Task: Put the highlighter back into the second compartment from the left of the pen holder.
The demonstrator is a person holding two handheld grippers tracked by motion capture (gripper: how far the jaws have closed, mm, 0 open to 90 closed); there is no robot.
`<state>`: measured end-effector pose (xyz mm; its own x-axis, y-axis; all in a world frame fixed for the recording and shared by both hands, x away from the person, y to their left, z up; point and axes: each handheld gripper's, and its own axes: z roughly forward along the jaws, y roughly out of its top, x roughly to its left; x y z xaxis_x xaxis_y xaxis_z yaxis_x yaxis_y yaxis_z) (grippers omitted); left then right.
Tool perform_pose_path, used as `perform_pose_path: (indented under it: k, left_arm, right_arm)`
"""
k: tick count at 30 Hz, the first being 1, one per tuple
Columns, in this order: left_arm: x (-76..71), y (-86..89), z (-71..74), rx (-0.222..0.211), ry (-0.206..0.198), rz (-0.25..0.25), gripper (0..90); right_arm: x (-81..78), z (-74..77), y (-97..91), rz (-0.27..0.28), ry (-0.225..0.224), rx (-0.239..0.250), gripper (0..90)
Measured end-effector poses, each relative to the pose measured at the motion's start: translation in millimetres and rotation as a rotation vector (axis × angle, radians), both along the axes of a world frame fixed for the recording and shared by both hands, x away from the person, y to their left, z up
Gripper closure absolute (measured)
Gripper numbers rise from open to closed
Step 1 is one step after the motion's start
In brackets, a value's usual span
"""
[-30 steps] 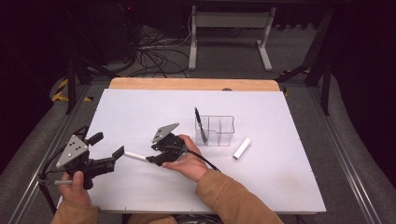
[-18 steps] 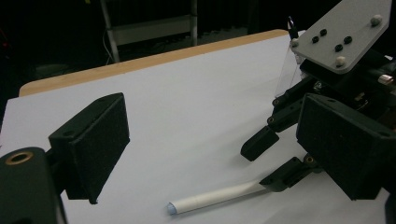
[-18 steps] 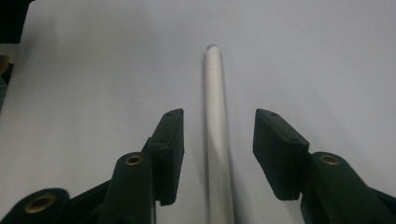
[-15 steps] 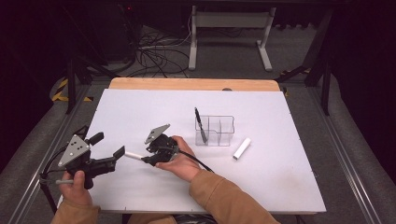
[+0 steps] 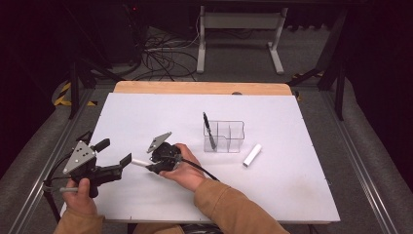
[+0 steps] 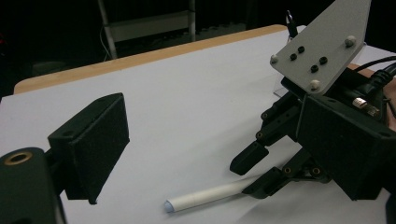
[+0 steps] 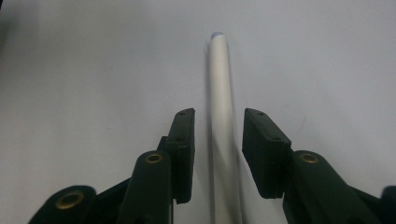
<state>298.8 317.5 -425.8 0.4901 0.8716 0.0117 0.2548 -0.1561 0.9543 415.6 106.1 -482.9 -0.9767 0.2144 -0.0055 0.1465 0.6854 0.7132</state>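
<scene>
The white table top (image 5: 292,185) carries everything, with a strip of bare wood along its twelve o'clock edge. Near the middle, toward one o'clock, stands a clear plastic organizer (image 5: 229,137) split into compartments; a black pen (image 5: 208,129) leans upright in its nine o'clock compartment. Just beside the organizer at four o'clock lies a short white stick (image 5: 252,155), flat and well apart from the hands.

The left gripper (image 5: 115,157) hovers at eight o'clock on the table, its jaws spread wide with nothing between them. The right gripper (image 5: 148,165) sits next to it, toward the centre, low over the table and aimed at nine o'clock.

The smallest thing is the white marker (image 7: 223,121): a slim, smooth, off-white cylinder with a pale blue-grey end cap, lying flat on the table. In the right gripper view it runs straight up between the two black jaws, with a narrow gap showing on each side, so the pads stand close but do not yet press on it. In the left gripper view its capped end (image 6: 169,206) points away from the right gripper.

Against a second ago, the right gripper has slid toward nine o'clock and dropped lower over the marker, and its jaws have just been closing around it. The left gripper has kept its place.
</scene>
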Motion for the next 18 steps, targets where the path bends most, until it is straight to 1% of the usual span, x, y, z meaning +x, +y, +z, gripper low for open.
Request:
perform_pose_path:
  k: [2,4,6,7,9,13,15,17,18]
  left_arm:
    - [0.1,0.2,-0.2,0.000,0.000,0.001,10.2]
    - [0.0,0.5,-0.2,-0.001,-0.001,0.003,10.2]
    - [0.0,0.5,-0.2,-0.001,0.000,0.001,10.2]
    - [0.1,0.5,-0.3,-0.001,0.000,-0.001,10.2]
    - [0.0,0.3,-0.5,-0.001,0.000,-0.003,10.2]
    - [0.0,0.1,-0.6,0.000,0.001,-0.004,10.2]
    - [0.0,0.2,-0.6,0.000,0.001,-0.004,10.2]
    - [0.2,0.3,-0.8,0.001,0.002,-0.005,10.2]
    - [0.2,0.3,-0.9,0.002,0.002,-0.005,10.2]
  right_arm:
    - [-0.4,-0.9,1.7,-0.004,-0.004,-0.006,67.5]
    - [-0.2,-1.7,2.6,0.005,-0.011,-0.012,68.7]
    - [-0.9,-2.5,4.0,0.000,-0.011,-0.018,69.4]
    - [-0.7,-2.6,4.3,0.008,-0.016,-0.023,69.4]
    - [-1.0,-3.1,5.2,0.008,-0.021,-0.026,69.8]
    - [-1.7,-4.0,6.7,0.006,-0.034,-0.044,73.8]
    - [-1.1,-4.3,6.8,0.011,-0.037,-0.053,74.7]
    - [-2.1,-5.2,8.0,-0.001,-0.028,-0.051,75.3]
    - [-2.0,-5.0,8.2,0.000,-0.032,-0.052,76.0]
